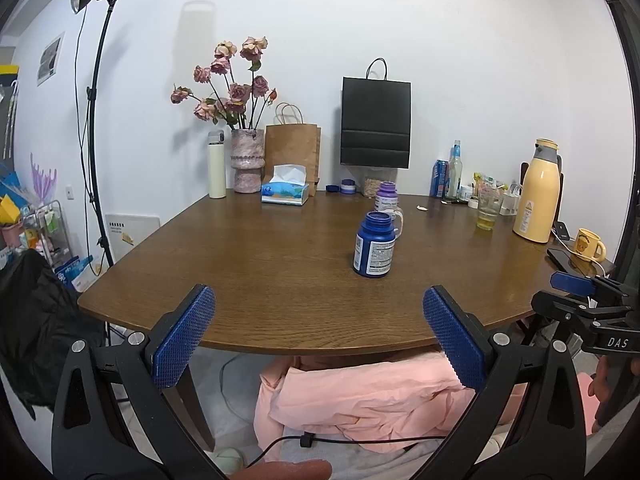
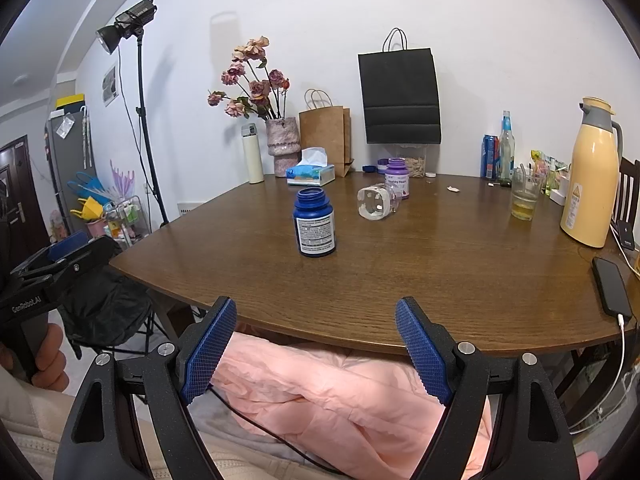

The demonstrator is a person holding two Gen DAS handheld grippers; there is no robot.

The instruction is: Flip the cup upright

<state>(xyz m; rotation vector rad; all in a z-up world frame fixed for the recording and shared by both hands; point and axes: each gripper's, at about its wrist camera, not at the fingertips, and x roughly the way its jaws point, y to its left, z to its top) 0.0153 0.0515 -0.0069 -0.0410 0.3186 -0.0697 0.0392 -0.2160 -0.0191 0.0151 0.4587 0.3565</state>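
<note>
A clear glass cup (image 2: 377, 202) with a handle lies on its side mid-table, its base toward me in the right wrist view. In the left wrist view the cup (image 1: 396, 219) is mostly hidden behind a blue pill bottle (image 1: 374, 245), only its handle showing. My left gripper (image 1: 318, 330) hangs open at the table's near edge, nothing between its blue pads. My right gripper (image 2: 316, 342) is open too, just off the near edge, well short of the cup. The blue bottle (image 2: 314, 223) stands uncapped left of the cup; a purple bottle (image 2: 397, 178) stands right behind it.
Along the wall stand a flower vase (image 2: 283, 146), a white flask (image 2: 252, 153), a tissue box (image 2: 311, 172), paper bags and bottles. A glass with yellow liquid (image 2: 524, 196), a yellow thermos (image 2: 591, 178) and a phone (image 2: 611, 287) sit at right. Pink cloth (image 2: 320, 392) lies below the table (image 2: 440, 264).
</note>
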